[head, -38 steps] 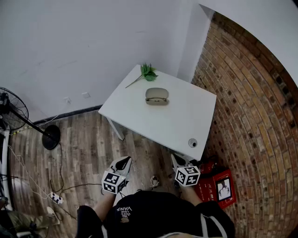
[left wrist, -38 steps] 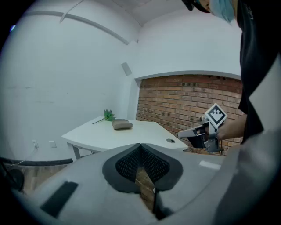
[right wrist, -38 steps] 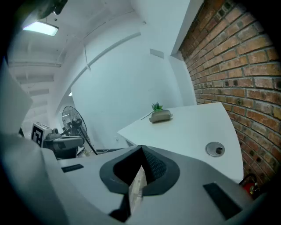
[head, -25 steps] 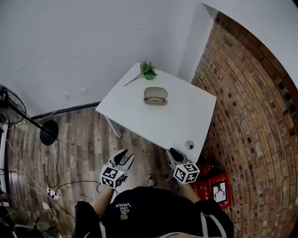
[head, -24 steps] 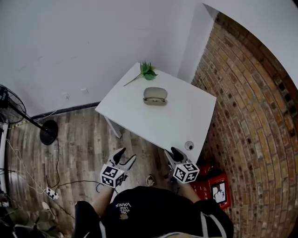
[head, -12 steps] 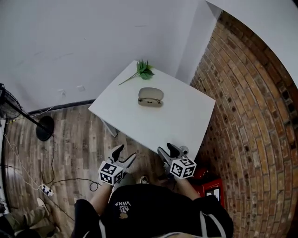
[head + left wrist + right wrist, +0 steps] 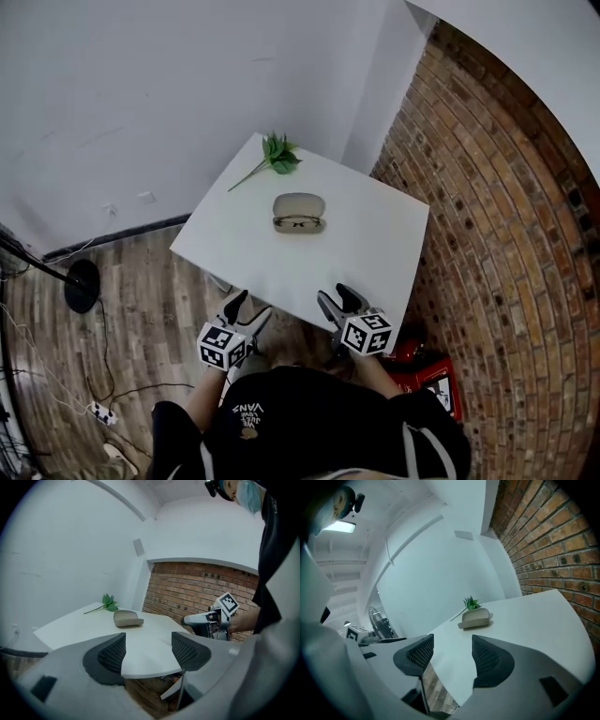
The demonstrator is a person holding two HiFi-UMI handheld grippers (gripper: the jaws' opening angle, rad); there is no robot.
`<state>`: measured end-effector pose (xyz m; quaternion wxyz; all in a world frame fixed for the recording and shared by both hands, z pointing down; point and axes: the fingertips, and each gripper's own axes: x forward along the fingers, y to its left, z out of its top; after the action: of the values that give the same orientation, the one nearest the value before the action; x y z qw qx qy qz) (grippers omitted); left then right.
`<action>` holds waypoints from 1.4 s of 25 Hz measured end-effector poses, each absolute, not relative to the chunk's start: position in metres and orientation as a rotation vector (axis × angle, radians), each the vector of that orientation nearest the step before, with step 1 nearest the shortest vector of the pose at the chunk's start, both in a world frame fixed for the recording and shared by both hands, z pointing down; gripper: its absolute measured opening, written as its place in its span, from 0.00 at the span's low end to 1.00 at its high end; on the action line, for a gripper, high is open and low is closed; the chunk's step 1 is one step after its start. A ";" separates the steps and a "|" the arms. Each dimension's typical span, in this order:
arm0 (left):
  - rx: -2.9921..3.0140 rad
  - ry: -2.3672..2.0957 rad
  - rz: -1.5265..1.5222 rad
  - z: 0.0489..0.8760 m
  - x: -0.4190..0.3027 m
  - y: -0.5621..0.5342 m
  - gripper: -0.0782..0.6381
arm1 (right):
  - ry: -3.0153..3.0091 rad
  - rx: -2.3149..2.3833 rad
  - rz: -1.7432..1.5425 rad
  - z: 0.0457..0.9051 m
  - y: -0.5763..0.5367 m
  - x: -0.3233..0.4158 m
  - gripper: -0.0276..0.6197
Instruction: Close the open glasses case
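Note:
A beige glasses case (image 7: 298, 212) lies open in the middle of the white table (image 7: 366, 234), with a pair of glasses inside it. It also shows, lid raised, as the case (image 7: 127, 618) in the left gripper view and the case (image 7: 476, 618) in the right gripper view. My left gripper (image 7: 242, 307) hovers at the table's near edge, open and empty. My right gripper (image 7: 336, 298) is beside it over the near edge, also open and empty. Both point at the case from well short of it. Nothing lies between the left gripper's (image 7: 149, 651) or the right gripper's (image 7: 452, 656) jaws.
A green leafy sprig (image 7: 272, 155) lies at the table's far corner, behind the case. A brick wall (image 7: 506, 234) runs along the right. On the floor are a red box (image 7: 433, 373) at the right, a fan base (image 7: 81, 283) and a power strip (image 7: 97, 411) at the left.
The person has stepped towards the table, so both grippers have gone from over the floor to the table's near edge. Both grippers' jaws have opened.

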<state>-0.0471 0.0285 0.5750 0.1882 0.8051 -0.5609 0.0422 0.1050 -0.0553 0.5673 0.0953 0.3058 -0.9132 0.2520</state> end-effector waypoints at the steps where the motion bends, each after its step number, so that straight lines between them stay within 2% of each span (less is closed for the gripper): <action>1: 2.276 -1.564 0.122 0.573 -0.053 0.022 0.53 | -2.704 0.926 0.754 0.566 -0.059 0.100 0.41; 21: 2.490 -1.246 0.214 0.569 -0.173 -0.067 0.53 | -2.611 1.354 0.802 0.570 -0.107 0.003 0.41; 35: 2.492 -1.195 0.171 0.576 -0.176 -0.145 0.55 | -2.528 1.396 0.757 0.584 -0.167 0.012 0.41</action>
<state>-0.1755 -0.1453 0.5755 0.1850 0.8844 -0.4241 0.0607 0.0123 -0.1668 0.5838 0.0778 0.4662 -0.8442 0.2528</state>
